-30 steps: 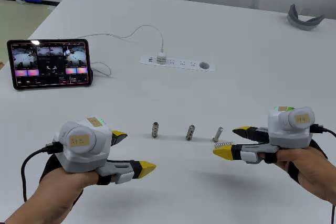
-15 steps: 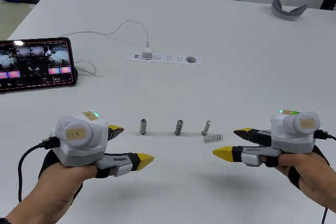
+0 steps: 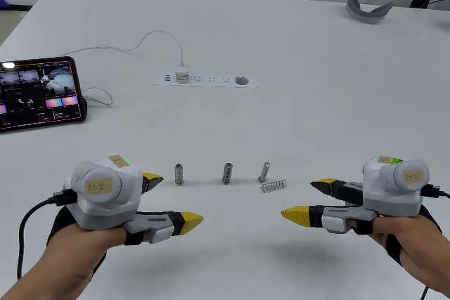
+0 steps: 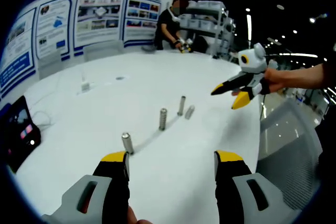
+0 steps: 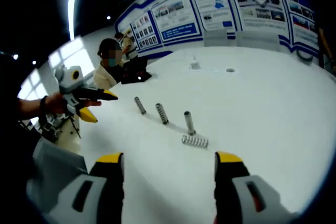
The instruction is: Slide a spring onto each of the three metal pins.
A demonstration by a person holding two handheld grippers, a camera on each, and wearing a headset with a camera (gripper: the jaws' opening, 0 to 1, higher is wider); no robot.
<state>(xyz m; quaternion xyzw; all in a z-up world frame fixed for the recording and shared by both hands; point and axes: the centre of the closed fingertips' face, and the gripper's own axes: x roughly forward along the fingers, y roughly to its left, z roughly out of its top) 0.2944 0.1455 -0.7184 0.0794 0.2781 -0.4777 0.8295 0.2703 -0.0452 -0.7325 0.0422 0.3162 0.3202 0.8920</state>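
Note:
Three small metal pins stand upright in a row on the white table. The left pin point(image 3: 178, 173) and the middle pin point(image 3: 227, 173) each carry a spring. The right pin point(image 3: 264, 171) is bare, and a loose spring point(image 3: 273, 186) lies flat just right of its base. My left gripper point(image 3: 172, 201) hovers open at the near left, nothing between its yellow tips. My right gripper point(image 3: 309, 199) hovers open at the near right, a short way from the loose spring point(image 5: 195, 140). The pins point(image 4: 163, 118) stand ahead of the left gripper point(image 4: 170, 157).
A white power strip point(image 3: 204, 79) with a plugged-in cable lies farther back on the table. A tablet point(image 3: 36, 93) with a lit screen stands at the far left. A grey curved object point(image 3: 369, 8) rests at the far right corner. A person stands at another bench point(image 4: 170, 22).
The head camera has shifted, so the scene sits lower and further left in view. My right gripper has drawn back from the loose spring, which stays beside the bare pin.

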